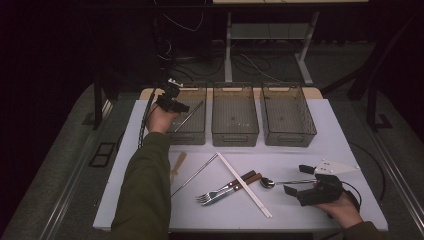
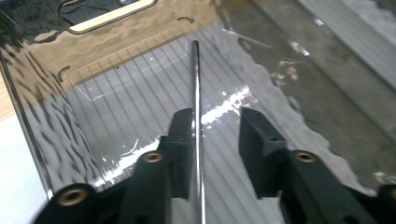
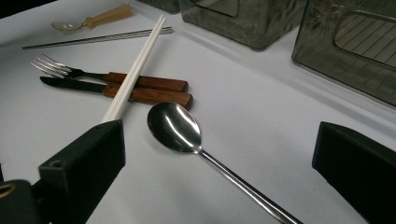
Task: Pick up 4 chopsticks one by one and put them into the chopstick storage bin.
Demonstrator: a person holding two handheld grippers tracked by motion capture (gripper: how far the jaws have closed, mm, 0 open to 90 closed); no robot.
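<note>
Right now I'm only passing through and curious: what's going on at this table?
A person is sorting cutlery into bins. The left gripper, jaws apart, hangs over the leftmost bin, a metal chopstick lying loose between them. The right gripper rests open around a steel spoon on the table. A fork and knife wait.

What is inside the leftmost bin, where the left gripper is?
Inside the leftmost bin lies one metal chopstick, leaning between the open jaws of the left gripper. The hand covers the bin's near left corner.
</note>
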